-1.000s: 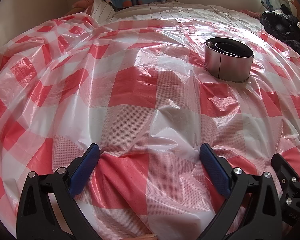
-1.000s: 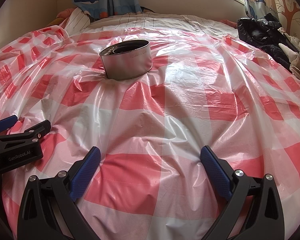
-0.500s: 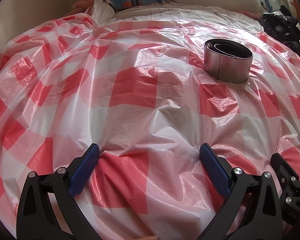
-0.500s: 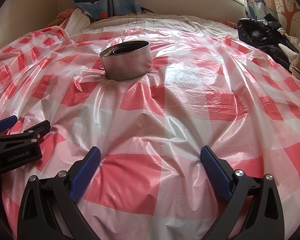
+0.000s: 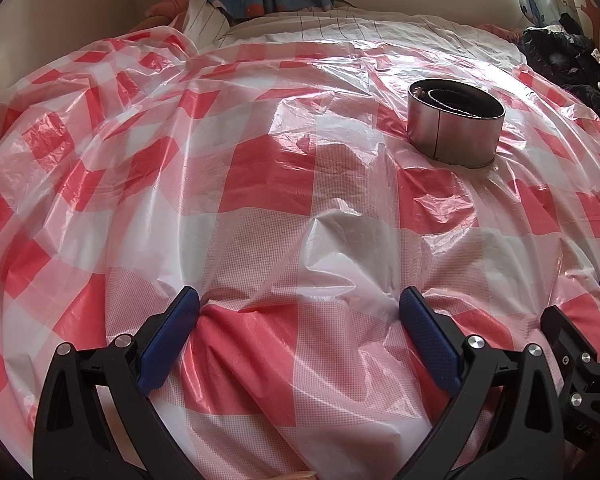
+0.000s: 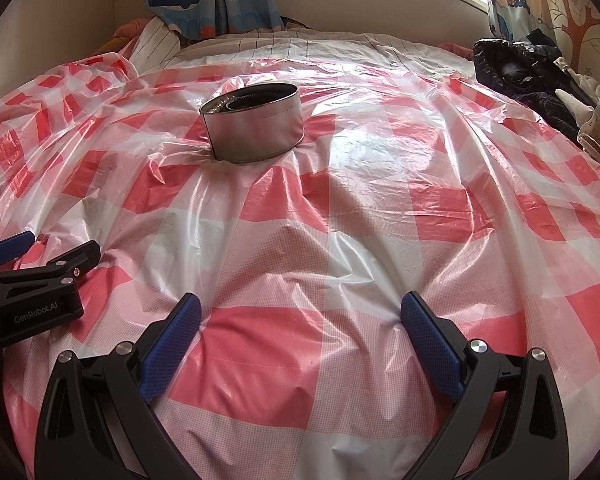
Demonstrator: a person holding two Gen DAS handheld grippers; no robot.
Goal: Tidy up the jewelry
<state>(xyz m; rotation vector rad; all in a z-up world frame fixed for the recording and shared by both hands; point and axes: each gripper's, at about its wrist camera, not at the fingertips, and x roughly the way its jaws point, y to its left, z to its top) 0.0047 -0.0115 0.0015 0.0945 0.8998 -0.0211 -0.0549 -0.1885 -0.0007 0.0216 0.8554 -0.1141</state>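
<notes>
Resting low near the bed's front edge, left claw [image 5: 300,312] and right claw [image 6: 300,312] gape wide, empty | metal tin [image 6: 253,122], chain-like jewelry coiled inside, sits mid-bed on checked plastic sheet [image 6: 380,200], apparently within reach.

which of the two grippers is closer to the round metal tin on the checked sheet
Neither clearly. Both the left gripper and the right gripper rest open, side by side, with the round silver metal tin well ahead; it sits right of the left one and left of the right one.
</notes>
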